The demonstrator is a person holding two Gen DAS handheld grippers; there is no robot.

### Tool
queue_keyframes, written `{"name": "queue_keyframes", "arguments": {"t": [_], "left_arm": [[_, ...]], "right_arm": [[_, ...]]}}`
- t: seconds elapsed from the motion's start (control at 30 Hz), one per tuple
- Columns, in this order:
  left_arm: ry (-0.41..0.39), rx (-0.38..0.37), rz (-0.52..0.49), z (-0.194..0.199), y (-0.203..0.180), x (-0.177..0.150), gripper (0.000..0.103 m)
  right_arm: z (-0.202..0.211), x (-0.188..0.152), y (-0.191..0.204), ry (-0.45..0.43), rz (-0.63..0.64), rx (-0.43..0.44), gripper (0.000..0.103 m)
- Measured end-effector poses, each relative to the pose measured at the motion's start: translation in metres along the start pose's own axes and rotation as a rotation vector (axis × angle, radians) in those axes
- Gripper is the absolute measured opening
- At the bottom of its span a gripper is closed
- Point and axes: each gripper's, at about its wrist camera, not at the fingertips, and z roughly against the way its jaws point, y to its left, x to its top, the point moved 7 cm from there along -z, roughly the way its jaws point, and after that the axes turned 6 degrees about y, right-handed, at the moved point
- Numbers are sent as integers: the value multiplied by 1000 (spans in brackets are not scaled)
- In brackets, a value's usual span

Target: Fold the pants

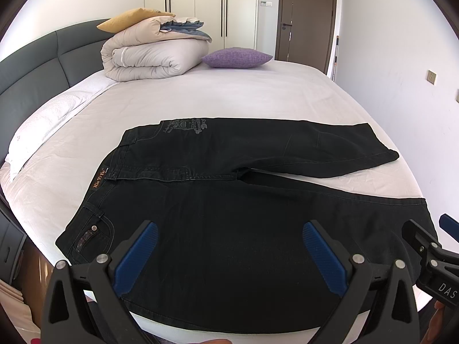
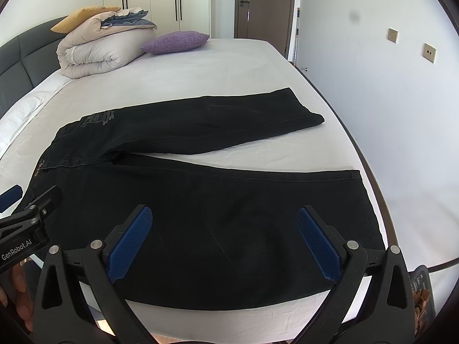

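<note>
- Lying flat and unfolded on the bed [image 1: 258, 97], the pants [image 1: 229, 200] have waistband left, legs splayed right.
- Left gripper [image 1: 229, 255] and right gripper [image 2: 225, 240] hover wide open, empty.
- No fold made yet.

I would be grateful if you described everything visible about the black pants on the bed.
The black pants look like dark denim with pale stitching. They lie flat and unfolded on the white bed sheet, waistband to the left, the two legs spread apart in a V to the right. A brown waistband label, a riveted pocket and a grey print near the far hip show. Both grippers, left and right, are open above the near leg; contact cannot be told.
</note>
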Motion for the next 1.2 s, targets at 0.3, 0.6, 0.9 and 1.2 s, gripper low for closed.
{"name": "queue_keyframes", "arguments": {"t": [0.3, 0.6, 0.9, 1.2], "left_arm": [[2, 1, -1, 4, 1, -2, 103], [2, 1, -1, 7, 2, -10, 103], [3, 1, -1, 9, 3, -12, 103], [5, 1, -1, 11, 4, -13, 103]], "right_arm": [[0, 0, 0, 2, -1, 3, 103], [1, 0, 2, 4, -1, 7, 103], [3, -1, 5, 7, 0, 9, 103], [1, -2, 6, 11, 3, 12, 103]]}}
